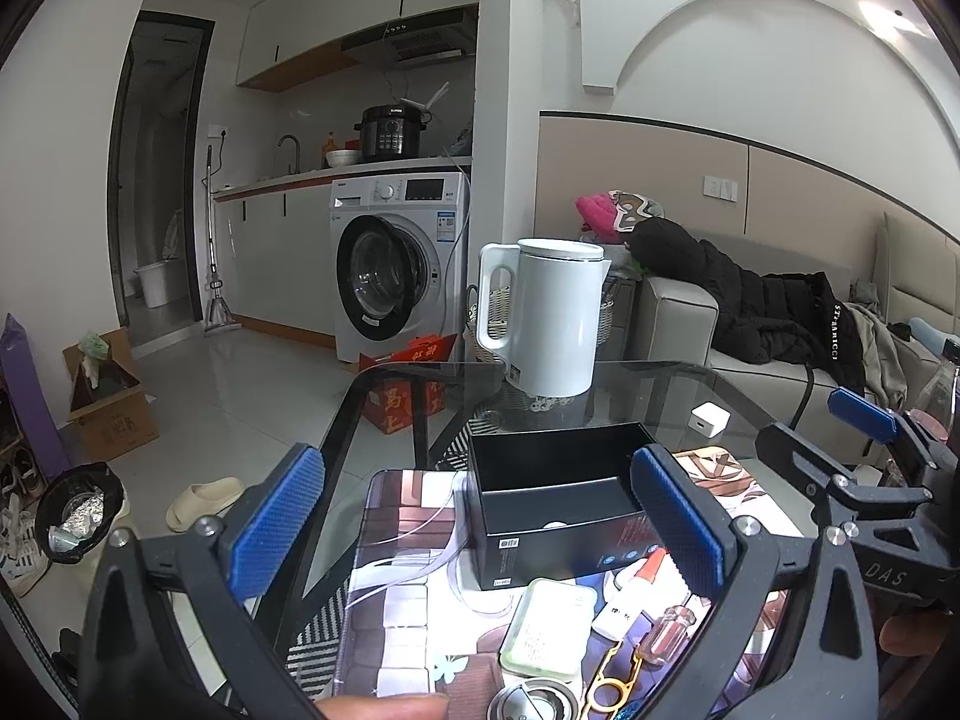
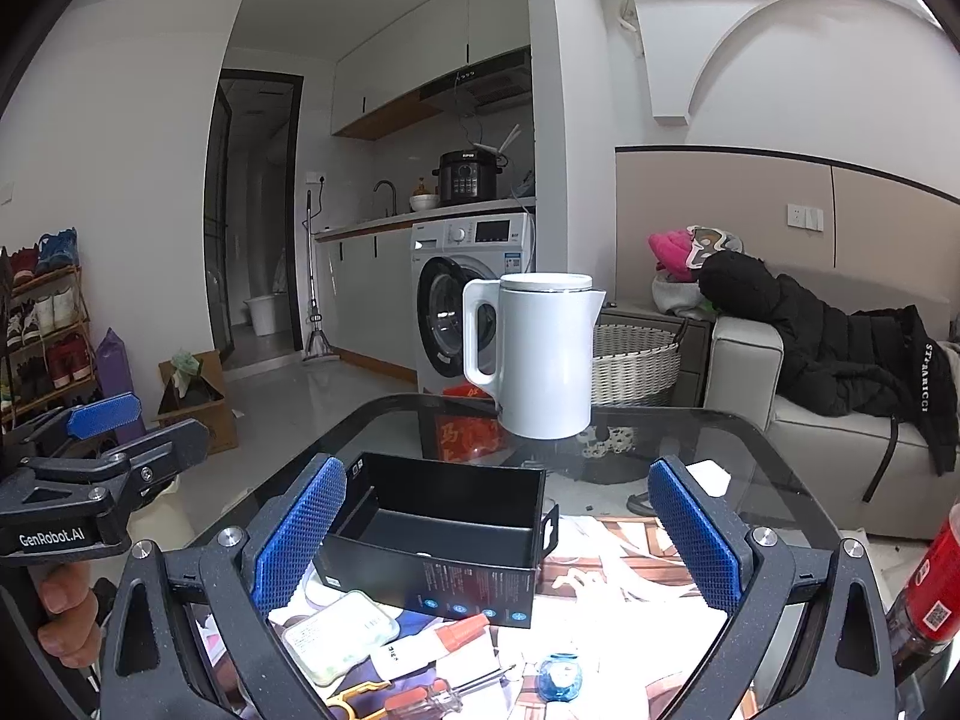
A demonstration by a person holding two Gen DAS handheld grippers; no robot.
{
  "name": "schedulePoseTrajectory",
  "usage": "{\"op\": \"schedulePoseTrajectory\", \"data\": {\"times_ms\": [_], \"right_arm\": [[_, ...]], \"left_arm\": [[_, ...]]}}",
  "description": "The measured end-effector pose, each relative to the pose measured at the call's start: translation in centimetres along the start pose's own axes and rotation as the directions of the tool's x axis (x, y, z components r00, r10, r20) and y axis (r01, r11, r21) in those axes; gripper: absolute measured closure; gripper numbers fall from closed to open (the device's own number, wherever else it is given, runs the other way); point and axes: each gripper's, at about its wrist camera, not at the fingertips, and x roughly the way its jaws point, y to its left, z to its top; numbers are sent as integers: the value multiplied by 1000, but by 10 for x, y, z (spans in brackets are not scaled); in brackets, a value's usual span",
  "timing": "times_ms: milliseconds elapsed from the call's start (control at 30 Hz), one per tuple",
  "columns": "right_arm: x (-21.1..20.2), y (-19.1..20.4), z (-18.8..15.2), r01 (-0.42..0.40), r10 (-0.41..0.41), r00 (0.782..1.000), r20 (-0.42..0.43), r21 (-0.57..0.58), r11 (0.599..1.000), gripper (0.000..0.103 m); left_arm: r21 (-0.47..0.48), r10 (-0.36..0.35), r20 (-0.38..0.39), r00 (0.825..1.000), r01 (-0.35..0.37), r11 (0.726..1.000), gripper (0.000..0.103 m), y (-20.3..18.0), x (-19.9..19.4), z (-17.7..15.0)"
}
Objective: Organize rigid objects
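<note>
Hovering side by side over the glass tabletop (image 2: 768, 450), the left gripper (image 1: 480, 531) and the right gripper (image 2: 498, 537) are both standing with their jaws as wide as they go, and nothing is being held between them. Their fingers are black, matte and speckled, and each is wearing a blue rubber pad with a fine diamond grid. "GenRobot.AI" is showing in white on the side of the left tool, and "DAS" on the side of the right one.

A black cardboard box (image 2: 444, 534), rectangular and open at the top, is sitting on a printed mat (image 1: 396, 594) near the middle of the tabletop; small white text and round blue icons are running along its front wall, too small for reading. Just before the box, the small rigid things are lying loosely together: a flat pale-green case (image 1: 549, 630) with rounded corners, a white glue tube (image 1: 630, 594) with an orange cap, a small screwdriver (image 1: 666, 633) with a clear reddish handle, yellow-handled scissors (image 1: 612, 681), and a little blue glass-like bottle (image 2: 560, 677).

Behind the box a smooth white kettle (image 2: 540, 354) with a loop handle is standing upright. A red bottle (image 2: 930, 588) with a printed code is leaning into view at the right edge. On the sofa a black jacket (image 2: 840, 348) is lying, with "STARRICCI" or similar down the sleeve.
</note>
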Motion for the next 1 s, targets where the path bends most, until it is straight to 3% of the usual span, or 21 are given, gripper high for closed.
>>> {"op": "schedulePoseTrajectory", "data": {"times_ms": [1000], "right_arm": [[0, 4, -1, -2, 2, 1000, 8, -11, 1000, 0]], "left_arm": [[-4, -9, 11, 1000, 9, 1000, 0, 0, -4, 2]]}}
